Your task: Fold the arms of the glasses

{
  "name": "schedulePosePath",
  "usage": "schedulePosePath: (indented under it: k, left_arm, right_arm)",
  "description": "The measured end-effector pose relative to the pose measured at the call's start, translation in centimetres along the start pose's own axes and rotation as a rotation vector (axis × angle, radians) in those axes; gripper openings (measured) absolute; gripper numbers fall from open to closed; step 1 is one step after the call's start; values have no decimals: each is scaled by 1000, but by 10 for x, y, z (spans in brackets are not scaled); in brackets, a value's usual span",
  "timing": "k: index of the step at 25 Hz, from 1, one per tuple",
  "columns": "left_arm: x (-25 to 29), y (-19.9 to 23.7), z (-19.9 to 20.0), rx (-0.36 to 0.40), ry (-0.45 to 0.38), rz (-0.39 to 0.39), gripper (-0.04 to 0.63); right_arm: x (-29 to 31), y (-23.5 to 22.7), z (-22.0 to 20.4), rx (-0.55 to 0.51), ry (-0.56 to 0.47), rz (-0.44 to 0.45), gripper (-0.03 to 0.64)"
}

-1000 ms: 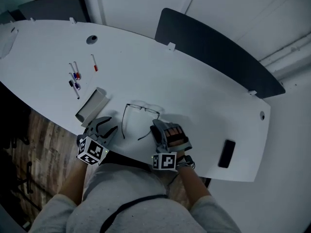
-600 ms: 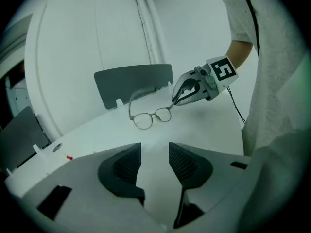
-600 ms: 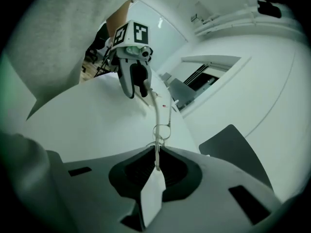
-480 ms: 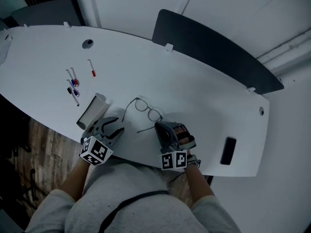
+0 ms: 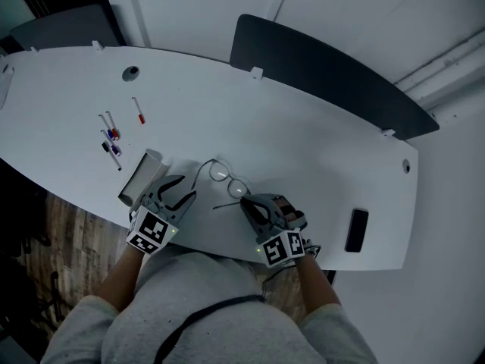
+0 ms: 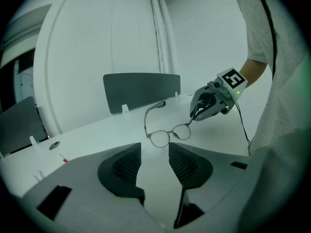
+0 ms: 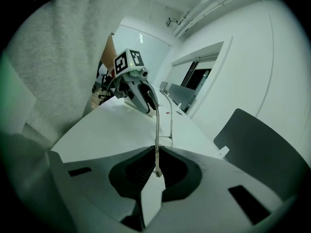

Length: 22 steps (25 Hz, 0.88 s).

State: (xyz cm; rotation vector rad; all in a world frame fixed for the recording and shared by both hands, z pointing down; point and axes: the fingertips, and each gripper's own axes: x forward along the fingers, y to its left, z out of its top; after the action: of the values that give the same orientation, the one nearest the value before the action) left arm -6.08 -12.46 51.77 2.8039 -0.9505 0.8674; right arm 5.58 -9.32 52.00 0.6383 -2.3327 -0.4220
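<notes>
Your right gripper is clenched on one arm of the glasses. Its own view shows the thin metal arm pinched between the jaws and running away toward your other hand. Your left gripper is released, its jaws wide apart with nothing between them, and it points at the lenses from just beside them. The glasses are near the front edge of the table, between your two grippers. Their second arm stands open behind the frame. I cannot tell whether the frame rests on the tabletop.

The table is long, white and rounded at its ends. To your left lie a few markers and a red-tipped one, with a small white box just beside the left gripper. A black slab lies well to your right, and a round hole sits far to the left. A dark panel stands along the far edge in front of white walls. Wood floor shows below the table's left end.

A second ago the glasses lay flat with both arms pointing toward you, and your right jaws stood open beside one arm. Those jaws have just closed on it, and the frame has swung to a diagonal. Your left jaws have just opened slightly wider, and that gripper has come nearer the lenses.
</notes>
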Motion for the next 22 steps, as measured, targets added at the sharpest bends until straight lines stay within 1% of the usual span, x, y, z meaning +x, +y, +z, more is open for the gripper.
schedulePosePath:
  k: [5, 11, 14, 17, 18, 20, 22]
  left_arm:
    - [5, -3, 11, 14, -23, -5, 183]
    - [11, -11, 21, 46, -41, -22, 183]
    - [9, -14, 26, 59, -54, -35, 181]
    - [7, -21, 29, 68, -69, -67, 178]
    - [6, -24, 29, 71, -75, -80, 165]
    - [2, -32, 31, 71, -91, -109, 96]
    - [-1, -41, 33, 70, -101, -146, 80]
  right_arm:
    - [-6, 11, 3, 51, -33, 84, 37]
    - [-12, 26, 0, 104, -49, 233, 37]
    - [-15, 30, -4, 124, -36, 298, 37]
    - [-17, 31, -9, 138, -26, 322, 37]
    - [-17, 31, -10, 145, -25, 327, 37]
    - [-17, 28, -12, 164, -22, 326, 37]
    - [-18, 24, -14, 185, -16, 308, 37]
